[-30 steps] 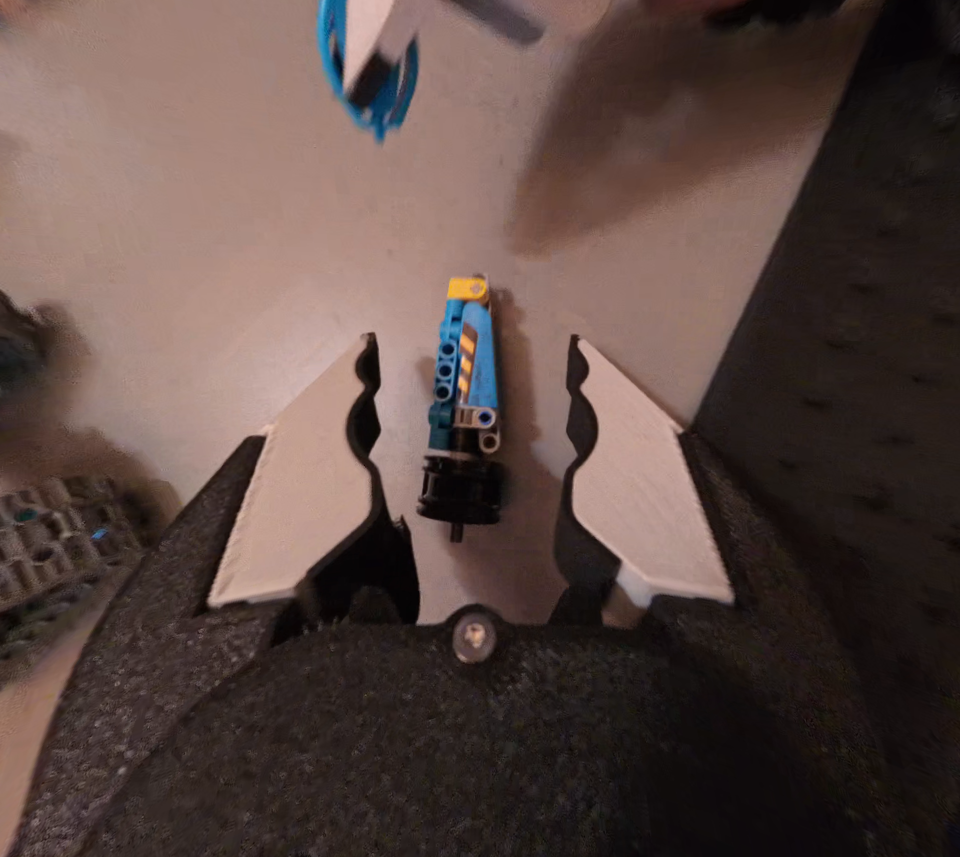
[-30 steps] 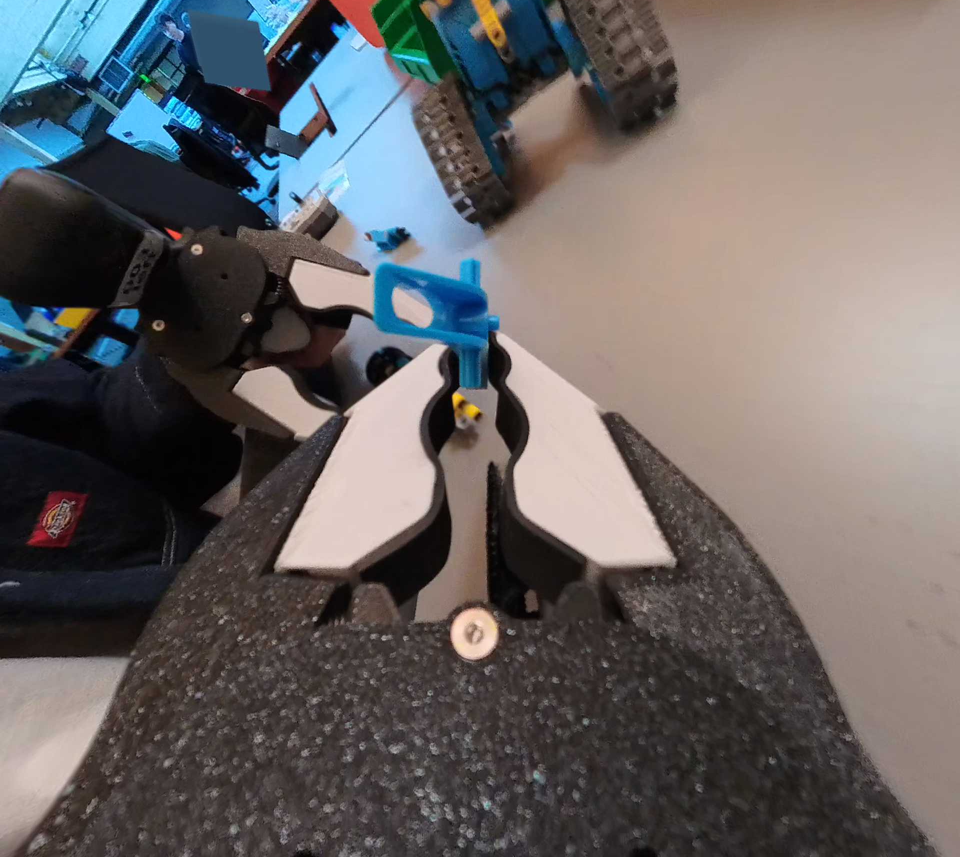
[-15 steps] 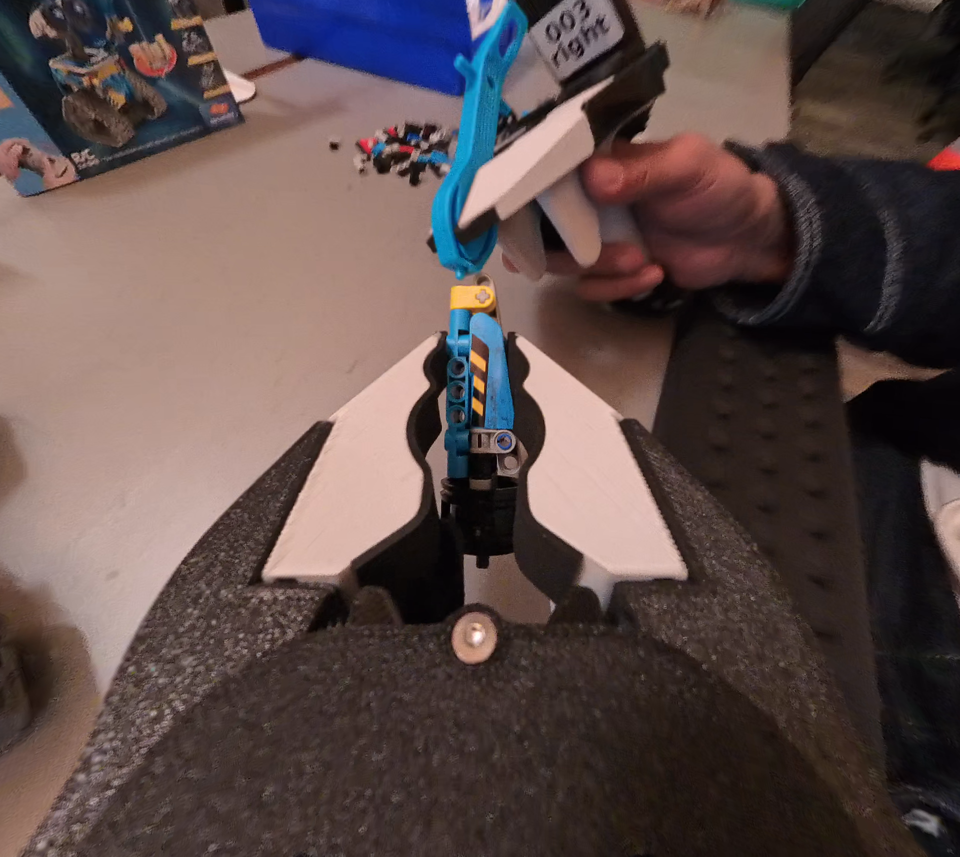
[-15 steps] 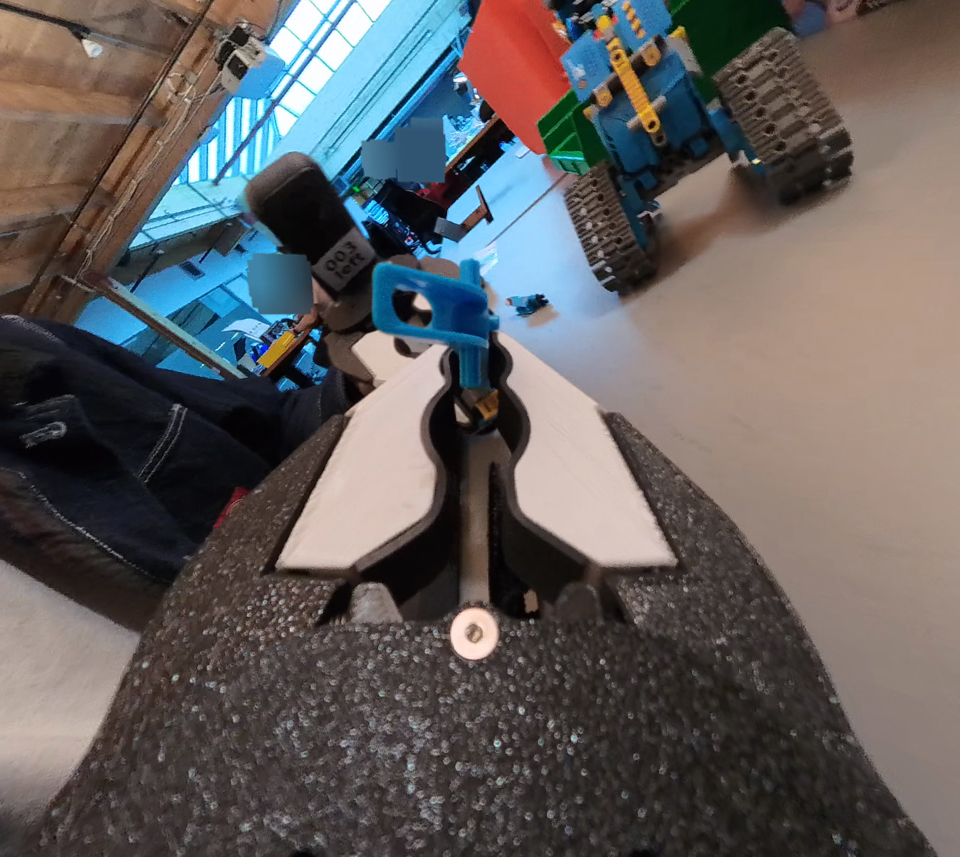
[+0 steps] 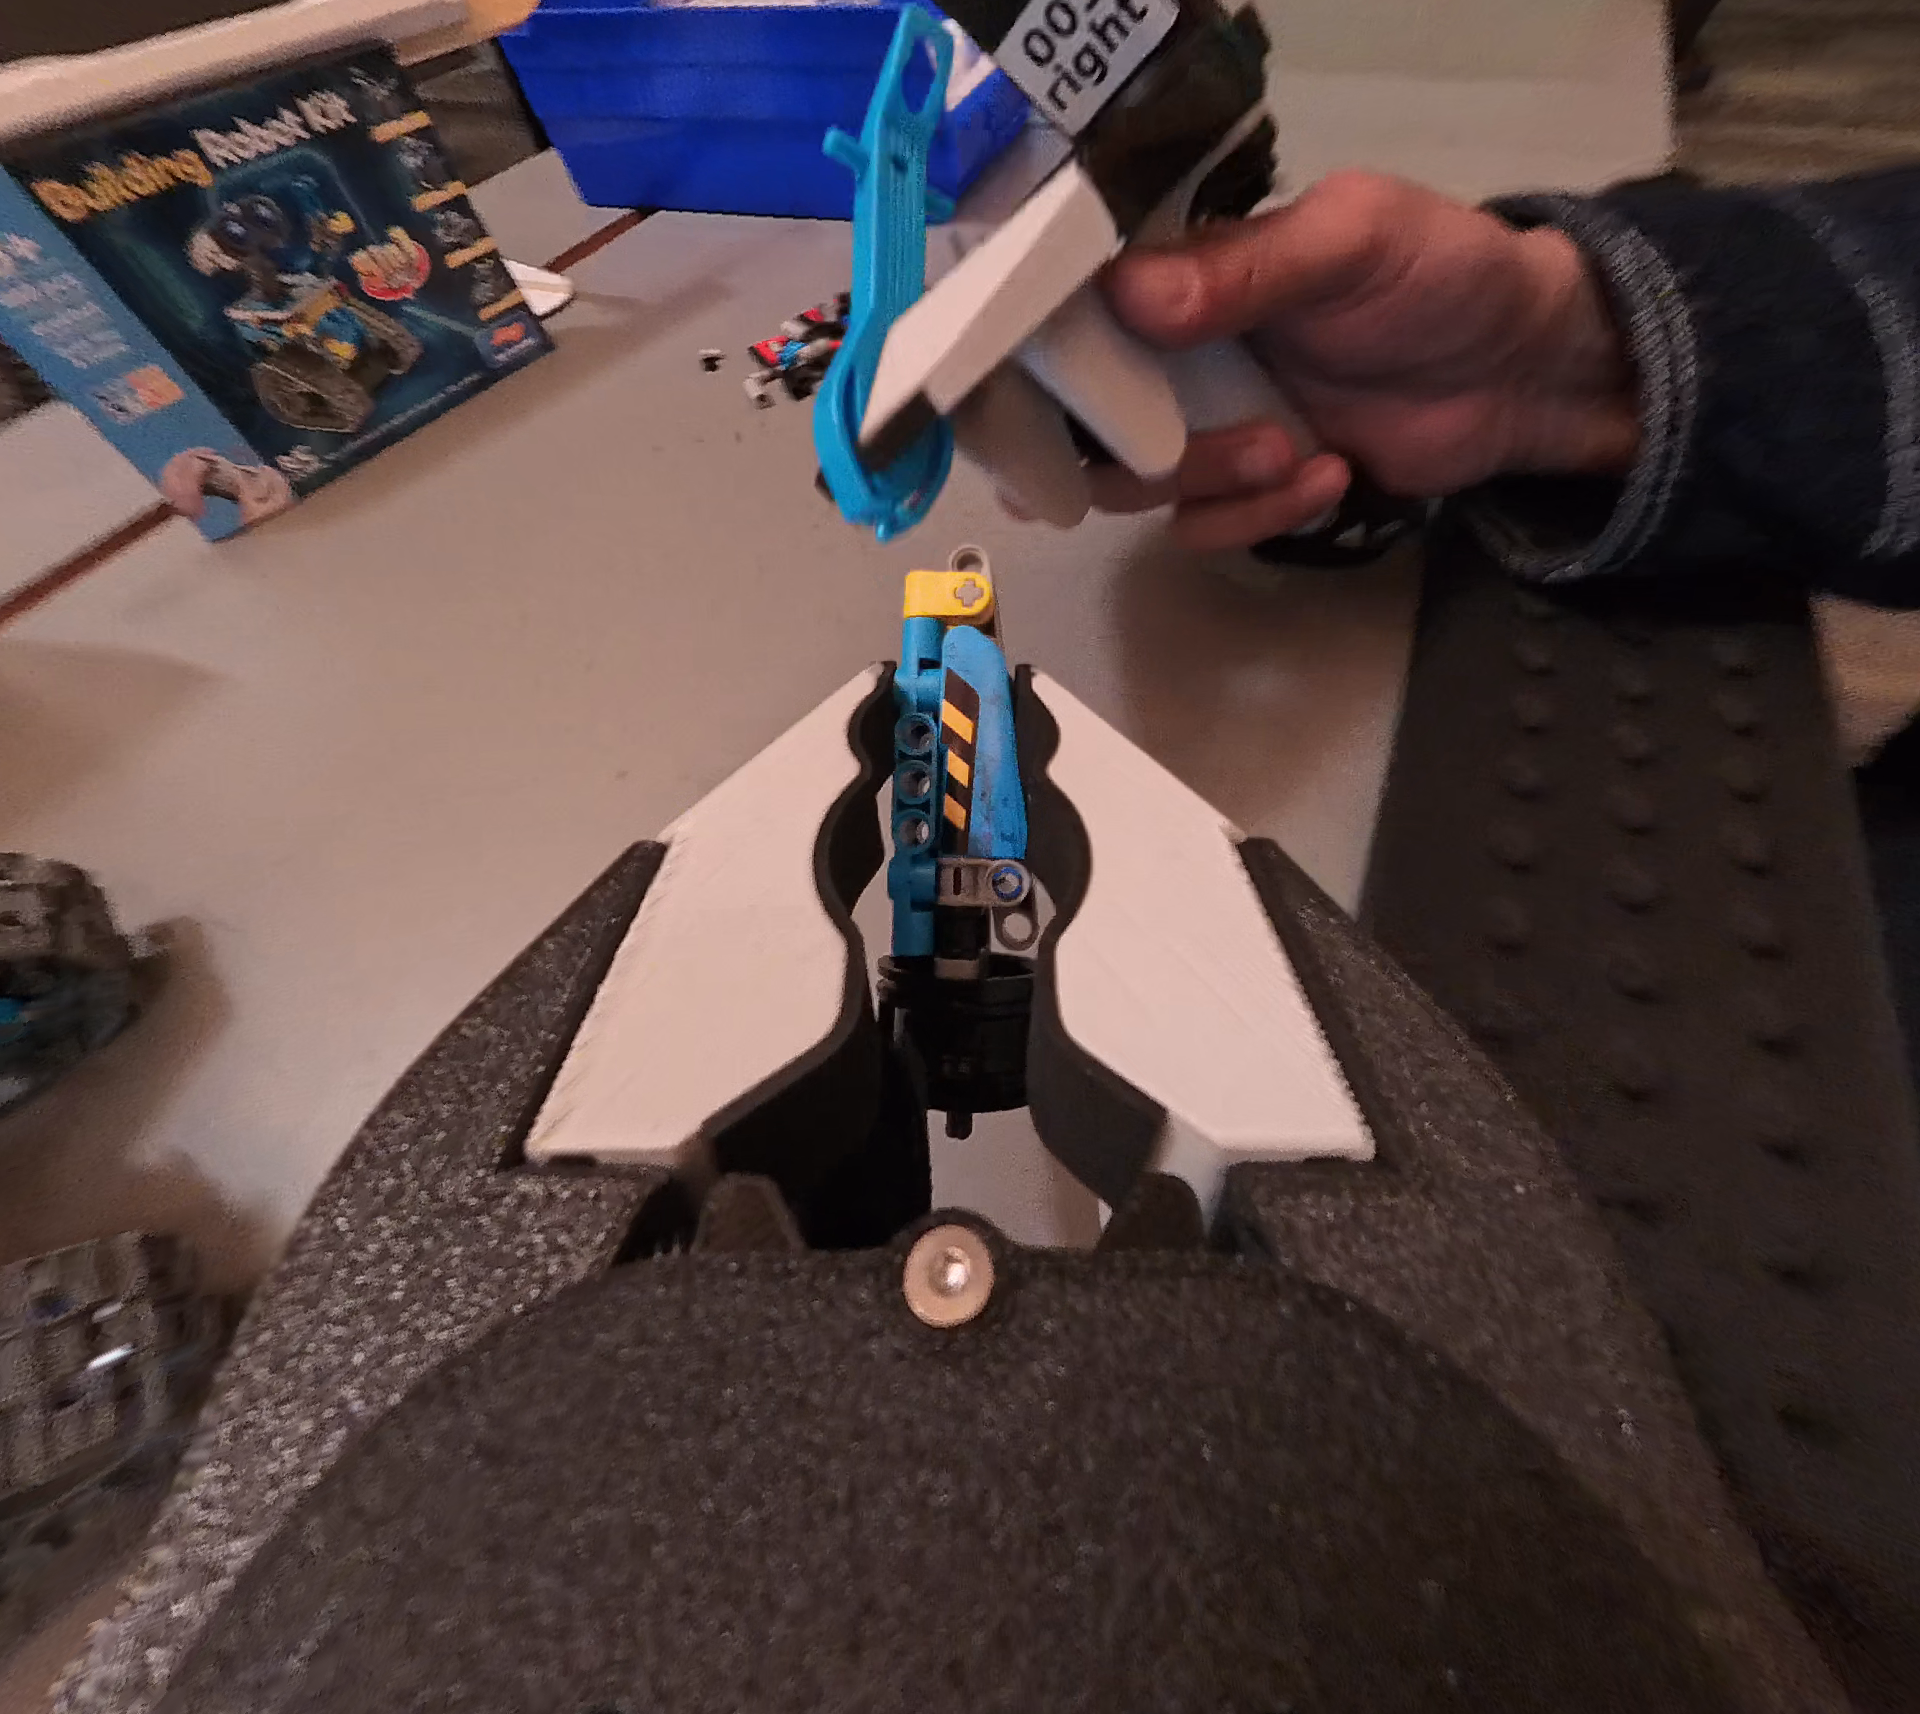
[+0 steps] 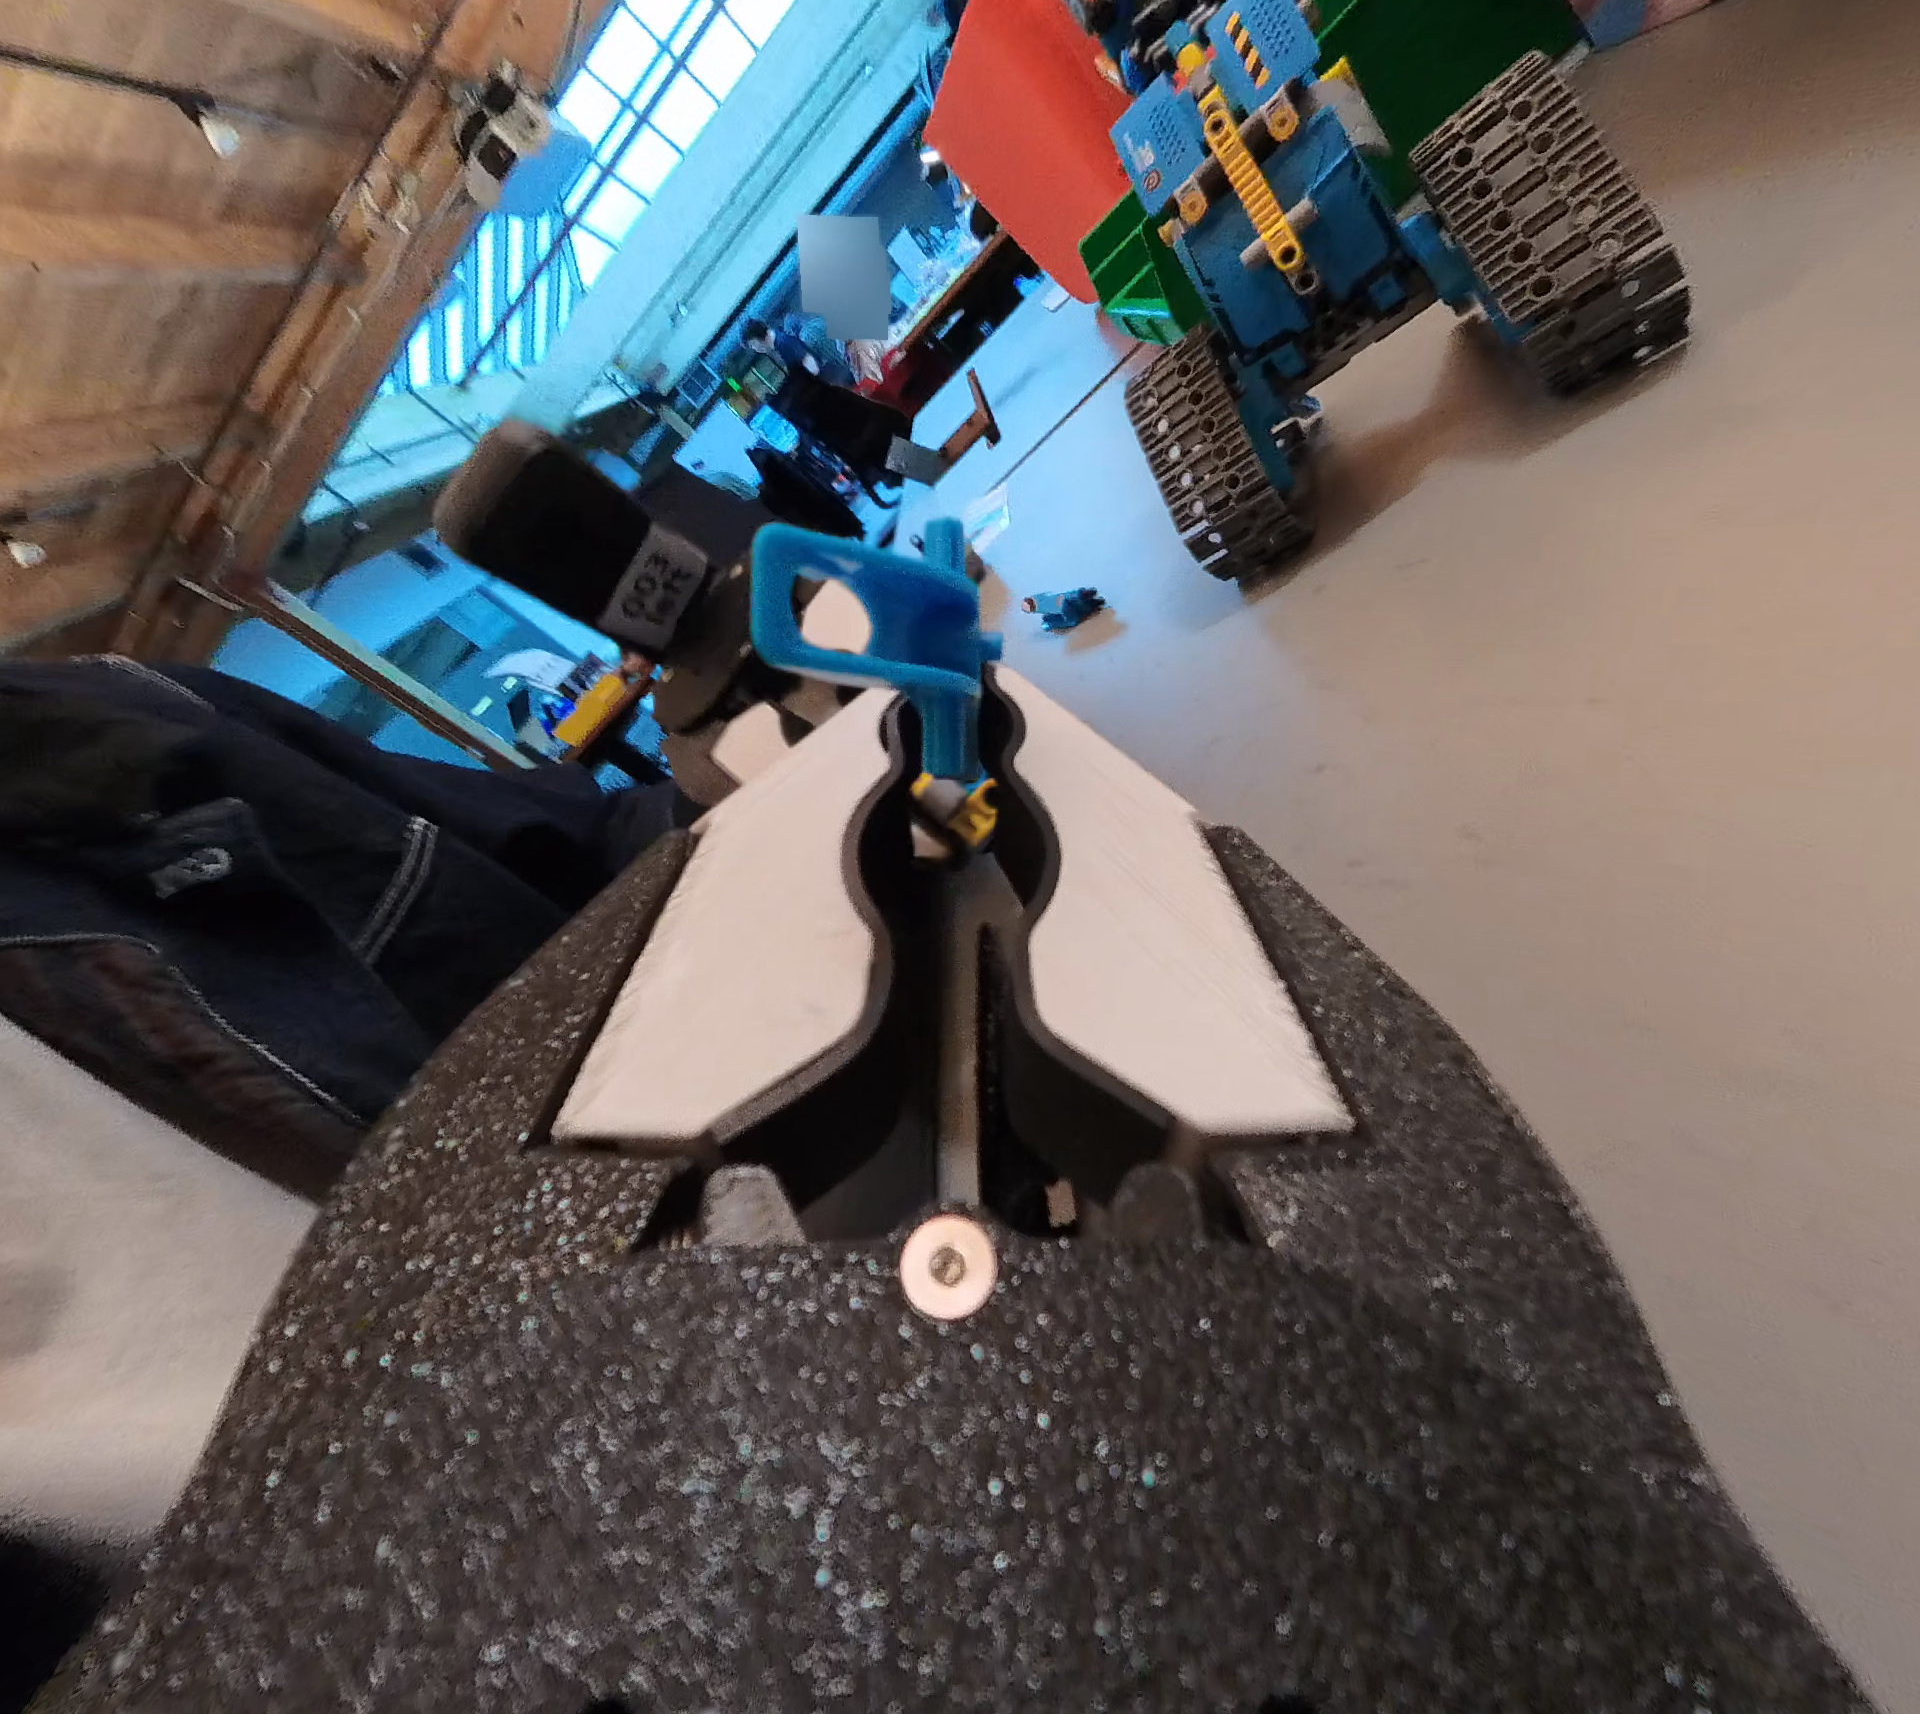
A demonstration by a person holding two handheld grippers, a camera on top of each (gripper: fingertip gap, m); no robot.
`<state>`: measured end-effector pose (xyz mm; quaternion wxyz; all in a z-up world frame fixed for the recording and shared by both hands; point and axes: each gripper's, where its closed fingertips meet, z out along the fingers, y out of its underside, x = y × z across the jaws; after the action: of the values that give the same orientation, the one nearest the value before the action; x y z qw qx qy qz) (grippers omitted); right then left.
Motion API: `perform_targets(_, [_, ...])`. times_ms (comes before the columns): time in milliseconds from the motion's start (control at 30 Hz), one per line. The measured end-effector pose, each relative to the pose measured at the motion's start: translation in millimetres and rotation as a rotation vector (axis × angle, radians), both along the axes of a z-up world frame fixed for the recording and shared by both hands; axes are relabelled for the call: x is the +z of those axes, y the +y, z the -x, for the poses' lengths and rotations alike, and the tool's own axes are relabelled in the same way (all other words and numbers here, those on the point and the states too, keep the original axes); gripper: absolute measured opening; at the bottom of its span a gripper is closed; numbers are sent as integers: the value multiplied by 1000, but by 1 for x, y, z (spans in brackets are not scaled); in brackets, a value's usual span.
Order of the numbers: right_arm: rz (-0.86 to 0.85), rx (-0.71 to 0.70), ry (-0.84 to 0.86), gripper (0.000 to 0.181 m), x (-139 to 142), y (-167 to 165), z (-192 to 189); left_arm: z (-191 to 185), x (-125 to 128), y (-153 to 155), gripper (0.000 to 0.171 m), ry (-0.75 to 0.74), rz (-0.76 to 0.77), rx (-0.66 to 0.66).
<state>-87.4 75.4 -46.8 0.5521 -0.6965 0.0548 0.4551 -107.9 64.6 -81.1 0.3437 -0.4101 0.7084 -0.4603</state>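
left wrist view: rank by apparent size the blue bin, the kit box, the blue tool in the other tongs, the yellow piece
1. Kit box and blue bin: look alike, unranked.
2. Blue tool, though nearer the camera.
3. Yellow piece, smallest.

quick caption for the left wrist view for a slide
Left gripper clamps a blue brick arm; right gripper holds a blue tool just above it.

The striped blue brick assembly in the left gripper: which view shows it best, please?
The left wrist view: the striped blue brick assembly lies lengthwise between the fingers. The right wrist view shows only its yellow end.
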Motion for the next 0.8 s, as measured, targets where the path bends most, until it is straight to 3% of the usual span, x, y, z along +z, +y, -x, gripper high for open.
perform_targets(100, [31, 21, -6, 7, -7, 1, 8, -3, -5, 7, 21, -26, -142, 62])
perform_targets(367, [88, -8, 31, 6, -19, 9, 9, -9, -6, 4, 21, -80, -353, 125])
perform_targets(467, [46, -32, 76, 5, -9, 8, 1, -11, -7, 6, 20, -99, -460, 159])
perform_targets(800, [58, -73, 31, 6, -12, 9, -2, -13, -4, 15, 20, -102, -453, 219])
